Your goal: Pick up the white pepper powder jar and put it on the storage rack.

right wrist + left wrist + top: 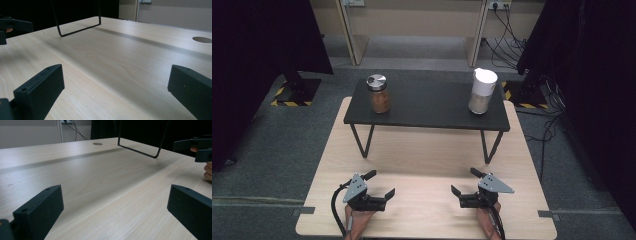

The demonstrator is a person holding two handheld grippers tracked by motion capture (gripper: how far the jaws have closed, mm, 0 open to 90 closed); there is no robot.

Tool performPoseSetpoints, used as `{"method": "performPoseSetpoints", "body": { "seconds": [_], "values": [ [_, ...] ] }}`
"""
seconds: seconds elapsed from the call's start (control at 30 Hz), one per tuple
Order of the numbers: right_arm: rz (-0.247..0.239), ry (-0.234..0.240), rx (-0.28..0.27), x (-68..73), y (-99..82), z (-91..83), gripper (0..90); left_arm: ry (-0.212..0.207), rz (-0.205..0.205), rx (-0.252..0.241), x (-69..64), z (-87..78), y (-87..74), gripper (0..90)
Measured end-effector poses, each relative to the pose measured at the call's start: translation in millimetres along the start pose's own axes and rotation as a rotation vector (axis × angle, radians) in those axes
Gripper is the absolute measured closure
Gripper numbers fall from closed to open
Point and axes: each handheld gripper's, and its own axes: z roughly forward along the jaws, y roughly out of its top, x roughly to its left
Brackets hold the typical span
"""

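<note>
Two jars stand on a low black riser shelf (427, 112) at the middle of the light wood table (422, 150). At its left is a glass jar (378, 93) with a metal lid and brown contents. At its right is a white-capped jar (482, 91) with pale contents. My left gripper (381, 183) rests near the table's front edge, open, with bare wood between its jaws (113, 195). My right gripper (463, 181) sits opposite it, also open and holding nothing (115, 75). The two grippers point toward each other.
The riser stands on thin black wire legs (140, 150) (77, 27). A round cable hole (97, 144) (202, 39) sits in the tabletop. Black curtains hang on both sides, and cables (507, 45) trail on the floor at the back right.
</note>
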Motion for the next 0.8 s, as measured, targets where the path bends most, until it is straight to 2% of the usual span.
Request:
{"method": "performPoseSetpoints", "body": {
  "seconds": [0.23,0.8],
  "values": [
    [-0.014,-0.014,0.013,3.5,2.1,1.2,0.6,0.0,0.007,0.004,-1.1,-0.2,0.6,0.0],
    [-0.004,-0.015,0.019,2.6,2.5,2.2,0.7,-0.003,0.005,0.005,-0.4,0.3,0.7,0.0]
  ]
}}
